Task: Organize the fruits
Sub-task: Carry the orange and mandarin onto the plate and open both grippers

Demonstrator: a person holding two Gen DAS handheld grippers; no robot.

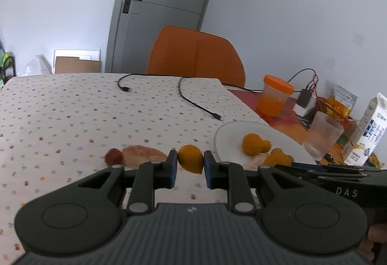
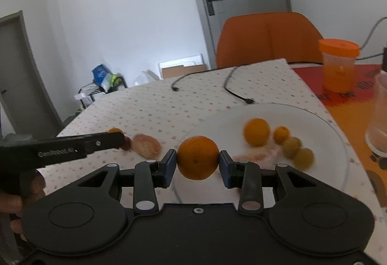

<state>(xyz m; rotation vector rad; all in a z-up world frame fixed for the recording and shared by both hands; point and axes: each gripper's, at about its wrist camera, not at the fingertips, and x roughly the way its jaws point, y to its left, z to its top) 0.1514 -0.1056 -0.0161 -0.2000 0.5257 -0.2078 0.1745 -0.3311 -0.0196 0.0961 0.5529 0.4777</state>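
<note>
Left gripper is clamped tight on a small yellow-orange fruit, pads pressing both sides, held above the dotted tablecloth just left of the white plate. Right gripper grips a bigger orange between its pads, jaws part open around it, hanging over the plate's near-left rim.

On the plate already: an orange, a smaller one, two greenish-yellow fruits & some pale peeled segments, blurred.

Not yet on the plate: a red fruit & a pale peeled piece on the cloth, side by side.

Judgement: roughly halfway or more. Two fruits in hand need setting down on the plate, then approx two left on the cloth. Cup, jar, carton to the right look unrelated.
</note>
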